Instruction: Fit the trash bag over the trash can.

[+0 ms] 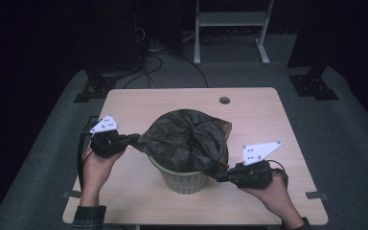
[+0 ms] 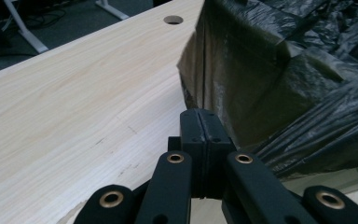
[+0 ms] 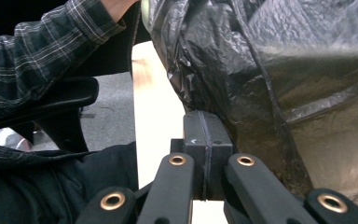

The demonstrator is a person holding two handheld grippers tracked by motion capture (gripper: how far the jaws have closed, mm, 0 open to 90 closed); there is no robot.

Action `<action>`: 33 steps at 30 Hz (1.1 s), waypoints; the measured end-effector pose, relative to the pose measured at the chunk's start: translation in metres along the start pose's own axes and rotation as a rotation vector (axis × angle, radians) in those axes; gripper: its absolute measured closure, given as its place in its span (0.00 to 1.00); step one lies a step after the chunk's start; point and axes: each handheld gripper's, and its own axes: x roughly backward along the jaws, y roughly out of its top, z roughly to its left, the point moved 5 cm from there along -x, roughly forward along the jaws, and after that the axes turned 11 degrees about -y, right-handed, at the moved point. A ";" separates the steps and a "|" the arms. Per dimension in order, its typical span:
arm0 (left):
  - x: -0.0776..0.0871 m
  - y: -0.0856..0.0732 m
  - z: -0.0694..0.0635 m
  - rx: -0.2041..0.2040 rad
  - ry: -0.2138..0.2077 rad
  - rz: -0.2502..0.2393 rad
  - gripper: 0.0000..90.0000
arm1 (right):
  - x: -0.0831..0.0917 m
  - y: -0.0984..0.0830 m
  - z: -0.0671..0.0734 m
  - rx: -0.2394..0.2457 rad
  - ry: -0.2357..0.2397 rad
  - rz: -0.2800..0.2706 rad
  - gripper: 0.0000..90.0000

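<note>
Pale green plastic bin [image 1: 184, 179] mostly hidden under crumpled black plastic bag [image 1: 187, 139], standing mid-table nearer the front edge of the light wooden table [image 1: 263, 115]; left gripper [image 1: 135, 139] jaws pressed together at bag's left side; right gripper [image 1: 219, 176] likewise at its front-right; film between pads unclear.

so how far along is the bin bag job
Done: the black bag sits in the pale bin, its mouth partly draped over the rim. In hand: the left gripper and right gripper, jaws shut, seem to pinch the bag's edge at opposite sides. Left: the bunched plastic on top likely needs spreading and pulling down.
</note>
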 end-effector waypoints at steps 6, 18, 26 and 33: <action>-0.005 0.003 -0.006 -0.017 -0.015 -0.003 1.00 | -0.015 -0.014 0.006 -0.006 0.034 0.040 1.00; -0.009 0.002 0.001 -0.005 -0.002 0.014 1.00 | -0.042 -0.020 0.021 0.015 0.065 0.092 1.00; -0.019 0.000 0.007 -0.005 0.035 0.061 1.00 | -0.049 -0.021 0.026 0.022 0.084 0.099 1.00; -0.031 -0.009 0.017 0.003 0.071 0.112 1.00 | -0.062 -0.035 0.028 0.053 0.048 0.183 1.00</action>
